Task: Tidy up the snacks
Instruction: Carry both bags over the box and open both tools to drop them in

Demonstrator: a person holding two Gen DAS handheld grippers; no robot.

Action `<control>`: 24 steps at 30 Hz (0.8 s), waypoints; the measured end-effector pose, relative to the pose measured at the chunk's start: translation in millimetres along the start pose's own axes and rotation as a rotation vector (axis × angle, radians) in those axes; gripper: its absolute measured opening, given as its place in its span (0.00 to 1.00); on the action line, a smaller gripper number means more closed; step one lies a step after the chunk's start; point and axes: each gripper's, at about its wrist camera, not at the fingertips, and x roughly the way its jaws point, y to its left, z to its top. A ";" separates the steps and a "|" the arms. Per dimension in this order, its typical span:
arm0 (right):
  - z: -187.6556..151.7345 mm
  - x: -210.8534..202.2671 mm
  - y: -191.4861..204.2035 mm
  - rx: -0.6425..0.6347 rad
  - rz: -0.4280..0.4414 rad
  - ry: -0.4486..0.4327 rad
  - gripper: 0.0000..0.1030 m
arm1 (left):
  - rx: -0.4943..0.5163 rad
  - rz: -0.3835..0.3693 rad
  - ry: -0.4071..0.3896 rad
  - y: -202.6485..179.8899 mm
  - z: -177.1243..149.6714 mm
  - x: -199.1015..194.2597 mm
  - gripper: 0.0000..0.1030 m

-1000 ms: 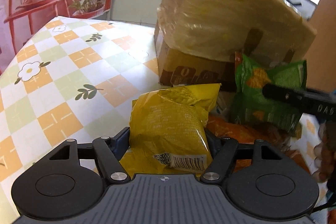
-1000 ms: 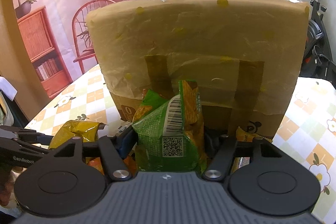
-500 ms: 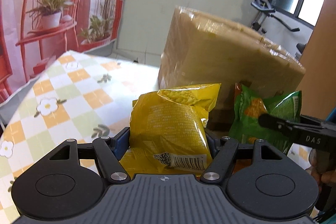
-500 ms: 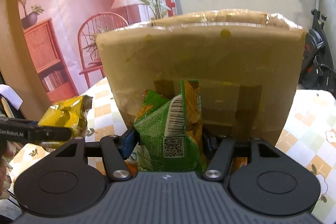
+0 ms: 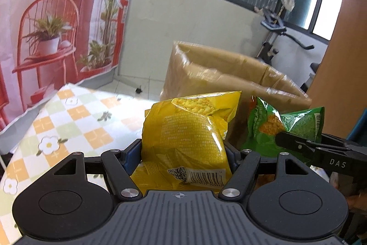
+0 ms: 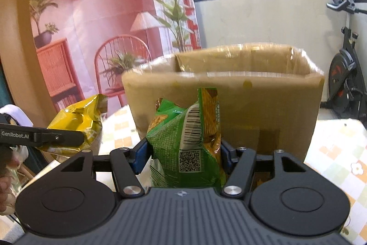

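My left gripper (image 5: 183, 153) is shut on a yellow snack bag (image 5: 183, 137) and holds it up in the air. My right gripper (image 6: 183, 153) is shut on a green snack bag (image 6: 185, 141), also raised. Each bag shows in the other view: the green bag (image 5: 284, 128) to the right, the yellow bag (image 6: 78, 123) to the left. A tall open cardboard box (image 6: 229, 95) wrapped in clear tape stands just behind both bags; its open top shows in the left wrist view (image 5: 229, 70).
The box stands on a table with a checked flower tablecloth (image 5: 68, 121). An exercise bike (image 6: 348, 84) stands behind on the right. A red backdrop with a painted chair (image 5: 45, 38) hangs on the left.
Both grippers have risen with their bags, from low near the table to about the level of the box's rim. The box's open top has come into view.
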 end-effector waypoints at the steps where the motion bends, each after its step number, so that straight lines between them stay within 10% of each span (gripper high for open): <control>1: 3.3 -3.6 0.0 0.000 0.005 -0.015 0.61 | 0.006 -0.005 -0.010 -2.3 3.3 -2.3 0.71; 15: 71.9 -39.1 -17.6 0.070 0.043 -0.241 0.60 | 0.081 -0.090 -0.145 -33.7 64.2 -5.4 0.71; 24: 106.4 -3.3 -34.1 -0.029 -0.088 -0.271 0.60 | 0.137 -0.149 -0.138 -53.1 98.9 55.5 0.72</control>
